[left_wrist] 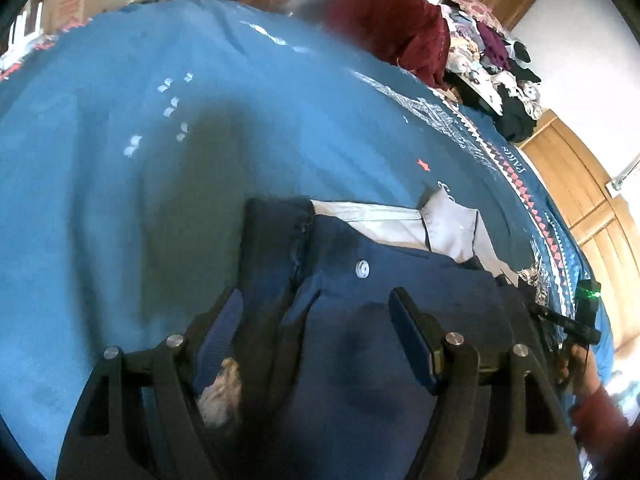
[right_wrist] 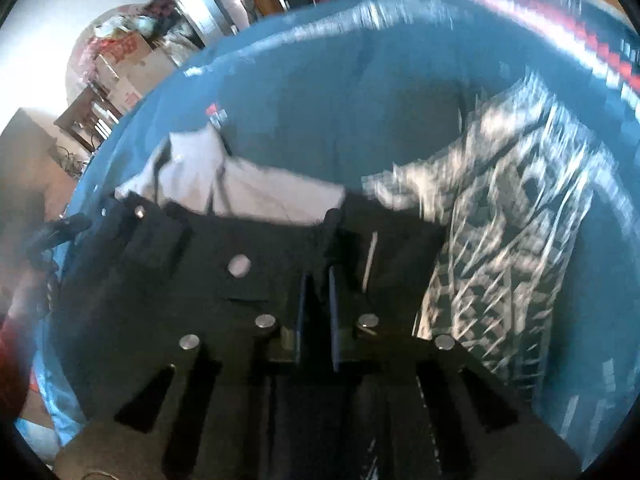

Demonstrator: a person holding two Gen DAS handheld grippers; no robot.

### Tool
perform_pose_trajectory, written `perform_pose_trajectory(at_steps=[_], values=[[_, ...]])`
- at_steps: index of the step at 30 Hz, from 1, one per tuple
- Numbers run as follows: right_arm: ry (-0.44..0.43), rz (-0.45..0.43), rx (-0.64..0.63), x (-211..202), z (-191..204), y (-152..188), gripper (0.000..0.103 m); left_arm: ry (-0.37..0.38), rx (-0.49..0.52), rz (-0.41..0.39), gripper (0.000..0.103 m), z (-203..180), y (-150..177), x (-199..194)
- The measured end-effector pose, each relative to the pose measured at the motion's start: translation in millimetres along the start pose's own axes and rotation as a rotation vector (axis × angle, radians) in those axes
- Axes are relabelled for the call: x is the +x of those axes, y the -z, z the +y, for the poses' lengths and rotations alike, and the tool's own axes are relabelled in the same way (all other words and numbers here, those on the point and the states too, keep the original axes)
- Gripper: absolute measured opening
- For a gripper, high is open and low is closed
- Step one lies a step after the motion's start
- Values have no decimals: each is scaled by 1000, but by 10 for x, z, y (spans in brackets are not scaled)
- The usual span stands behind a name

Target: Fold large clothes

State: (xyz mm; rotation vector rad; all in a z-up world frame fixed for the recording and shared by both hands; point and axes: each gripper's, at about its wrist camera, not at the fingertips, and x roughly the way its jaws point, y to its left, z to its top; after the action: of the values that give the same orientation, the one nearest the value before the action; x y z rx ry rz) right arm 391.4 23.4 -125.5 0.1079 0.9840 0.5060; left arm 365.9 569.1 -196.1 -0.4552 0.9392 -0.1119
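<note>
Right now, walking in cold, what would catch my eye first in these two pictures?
Probably the big blue bedspread filling both views, with a navy garment and its pale lining lying on it just ahead of the left claw, whose fingers stand wide apart. Next, the dark red blanket heaped at the far edge beside a jumble of clothes. In the blurred right view, the right claw looks nearly closed over dark fabric.

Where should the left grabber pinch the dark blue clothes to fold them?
Probably at the near edge of the navy garment, below the white button. The left gripper hangs open over that spot, fingers on either side of a raised fold, so coming straight down from above suits it. The grey lining lies at the far end, a longer reach across the blue bedspread.
</note>
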Motion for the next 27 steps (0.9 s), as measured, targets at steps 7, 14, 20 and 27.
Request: perform_pose_trajectory(at_steps=[7,14,20,27], values=[[17,48,37,184,-338,-3,8,-27,5,0,75,-42,-46,190],[54,-13,130,-182,-399,225,40,-26,79,-31,75,-276,208,-226],[-7,29,98,-591,45,1097,45,66,138,5,77,-481,835,-620],[49,11,89,-691,358,1561,61,-184,22,24,55,197,1335,-925]])
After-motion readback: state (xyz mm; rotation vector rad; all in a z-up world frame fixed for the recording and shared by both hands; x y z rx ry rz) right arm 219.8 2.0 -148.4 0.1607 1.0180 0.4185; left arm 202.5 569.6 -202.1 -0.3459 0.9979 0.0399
